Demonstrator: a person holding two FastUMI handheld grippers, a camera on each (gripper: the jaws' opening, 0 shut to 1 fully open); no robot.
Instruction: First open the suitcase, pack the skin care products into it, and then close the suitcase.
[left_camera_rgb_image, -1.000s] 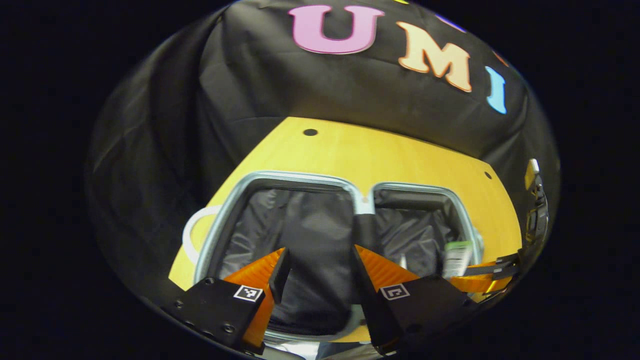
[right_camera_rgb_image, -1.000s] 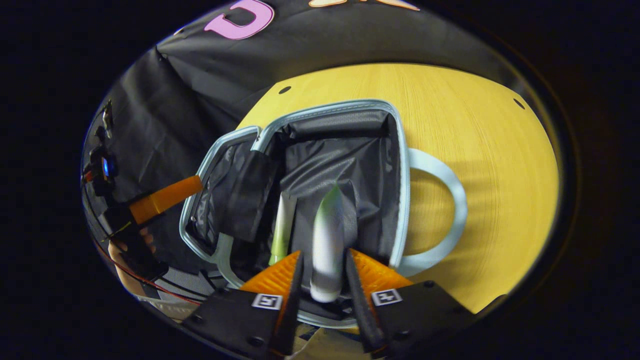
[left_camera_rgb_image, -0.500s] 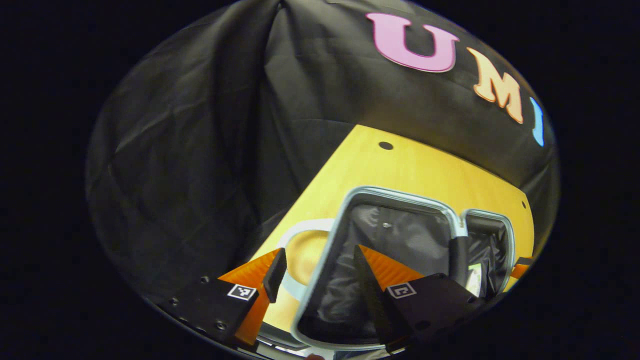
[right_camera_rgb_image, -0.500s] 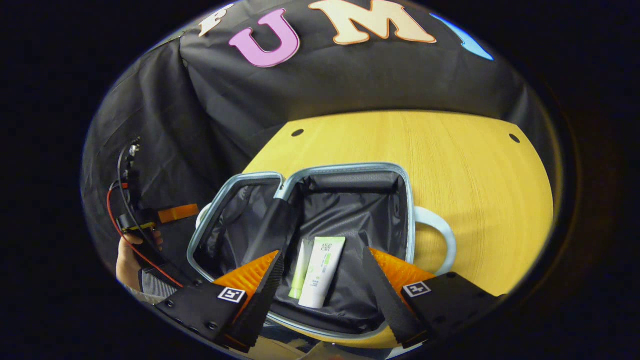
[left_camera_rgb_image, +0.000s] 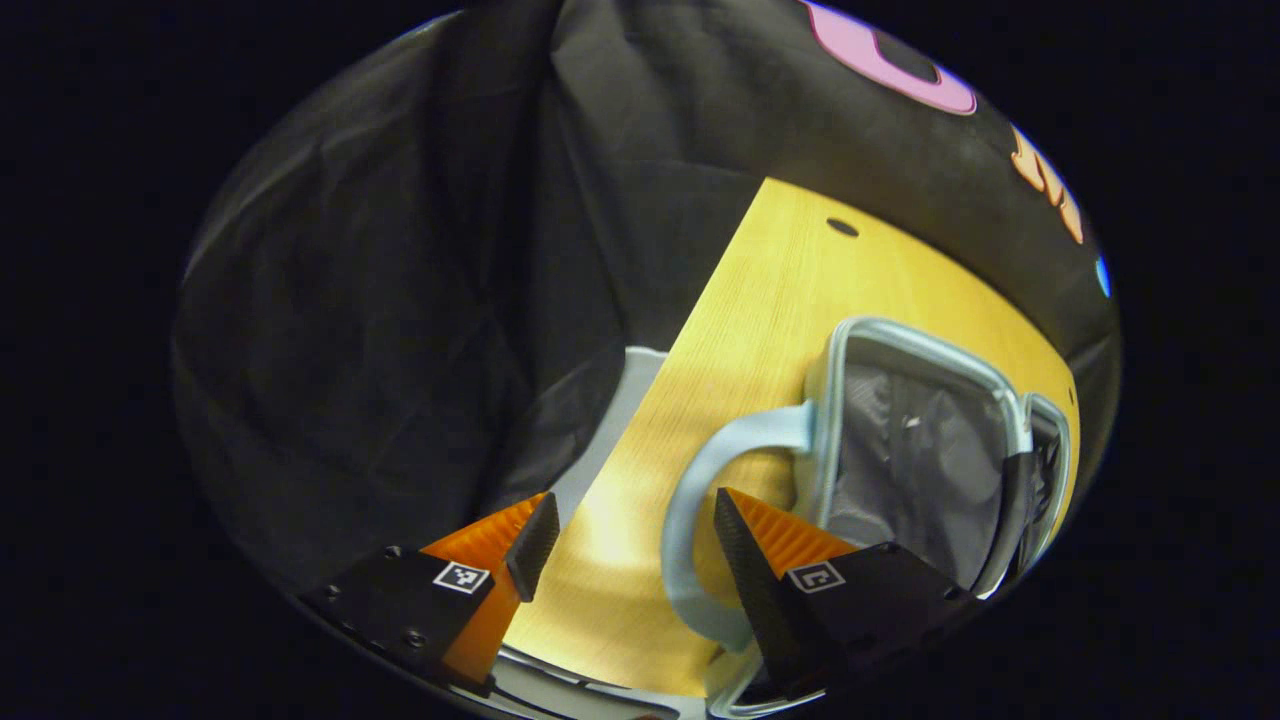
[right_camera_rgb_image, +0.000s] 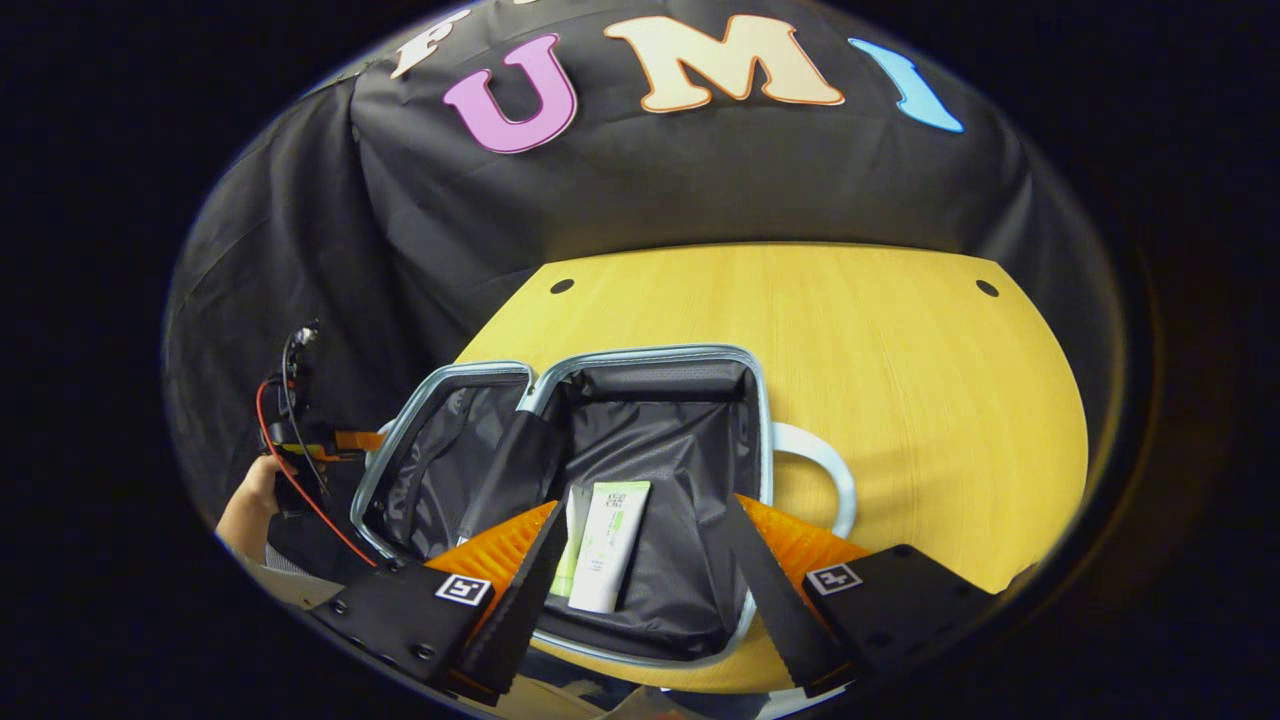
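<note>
Right gripper view looks down over the open suitcase (right_camera_rgb_image: 640, 450) from the near side; left gripper view skims its handle end (left_camera_rgb_image: 900, 440).

dim booth | table (right_camera_rgb_image: 900, 400) glare | edges warped | rim perhaps soft

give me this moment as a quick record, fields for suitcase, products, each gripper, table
suitcase: suitcase open flat on the table, dark lining up, pale handle at each outer side
products: two tubes side by side in the right half
left gripper: left gripper open, by the handle on the left half's side, holding nothing
right gripper: right gripper open above the tubes, holding nothing
table: yellow wooden table
</note>
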